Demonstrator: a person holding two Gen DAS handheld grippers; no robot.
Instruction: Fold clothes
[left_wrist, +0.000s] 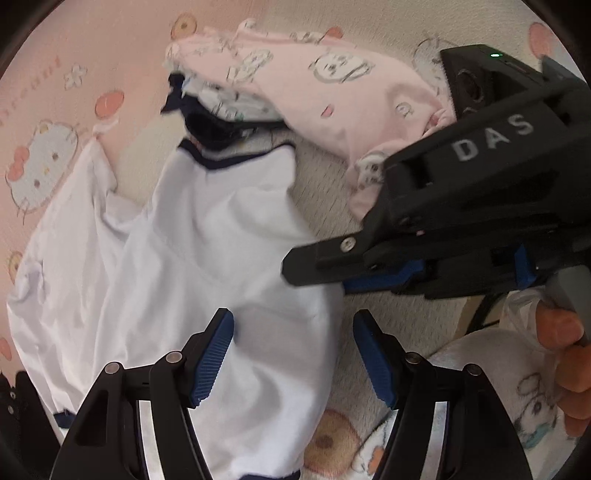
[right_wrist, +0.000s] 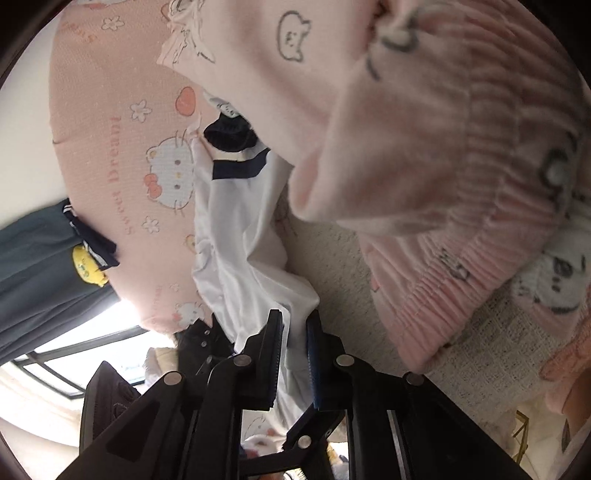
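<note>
Pinching the white shirt between nearly closed blue pads, your right gripper holds its edge just above the pink cartoon bedsheet. Your left gripper hovers with fingers spread wide over the same shirt, gripping nothing. Just beyond the shirt lies a pink printed garment with dark clothes tucked under it.

A bed under a pink cartoon-cat blanket carries a white navy-trimmed shirt and pink printed pyjamas beyond the tongs.
</note>
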